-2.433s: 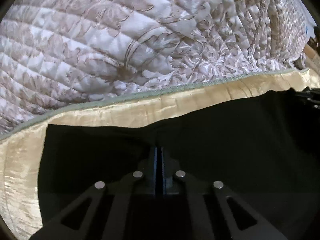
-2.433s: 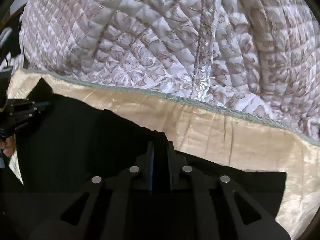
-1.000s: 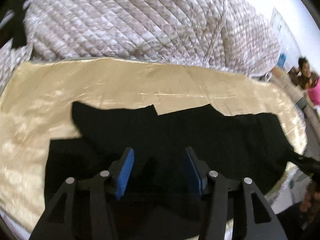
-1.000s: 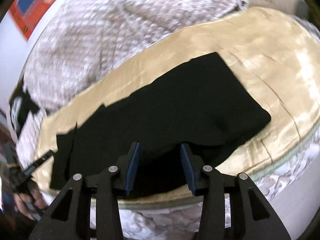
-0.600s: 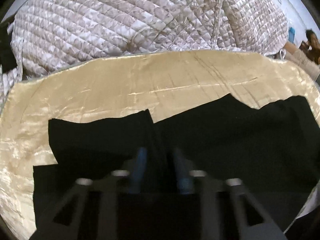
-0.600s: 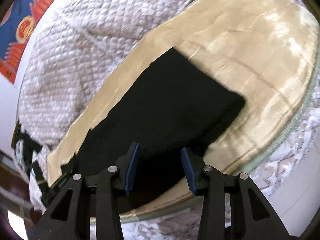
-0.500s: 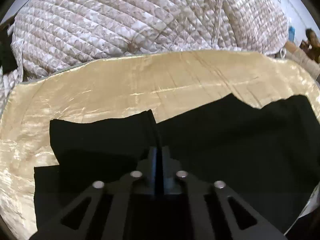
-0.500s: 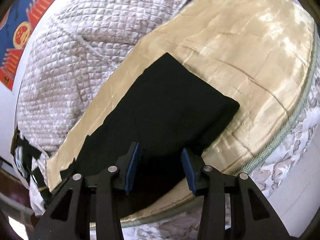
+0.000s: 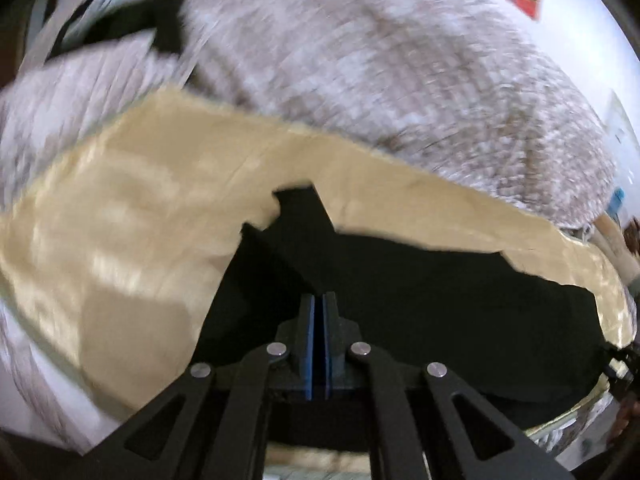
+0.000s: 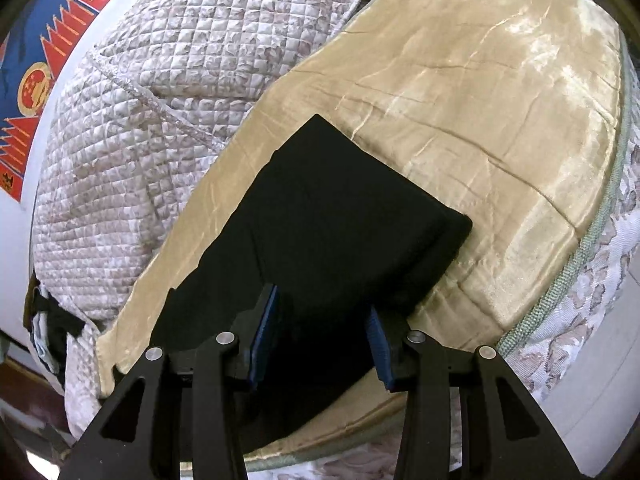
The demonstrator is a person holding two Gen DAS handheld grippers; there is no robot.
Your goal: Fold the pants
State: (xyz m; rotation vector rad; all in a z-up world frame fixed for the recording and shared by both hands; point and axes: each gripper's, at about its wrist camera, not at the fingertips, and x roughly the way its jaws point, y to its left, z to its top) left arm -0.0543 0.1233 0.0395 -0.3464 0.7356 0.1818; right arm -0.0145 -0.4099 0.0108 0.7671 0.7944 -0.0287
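The black pants point(image 10: 340, 224) lie folded lengthwise on a gold satin sheet point(image 10: 500, 100). In the left wrist view the pants point(image 9: 440, 288) stretch to the right, and their leg end is lifted and bunched toward my left gripper point(image 9: 319, 300), which is shut on the black cloth. The view is blurred by motion. My right gripper point(image 10: 322, 320) is open and empty, its blue pads hovering over the near edge of the pants at the other end.
A quilted grey-white bedspread point(image 10: 160, 120) covers the bed beyond the gold sheet point(image 9: 140, 200). The bed edge with green piping point(image 10: 580, 272) runs at the right. A red and blue poster point(image 10: 36, 60) hangs on the wall.
My left gripper shut on the leg end of the pants and has lifted and swung it, dragging the cloth up off the sheet. My right gripper stays open and has hardly moved.
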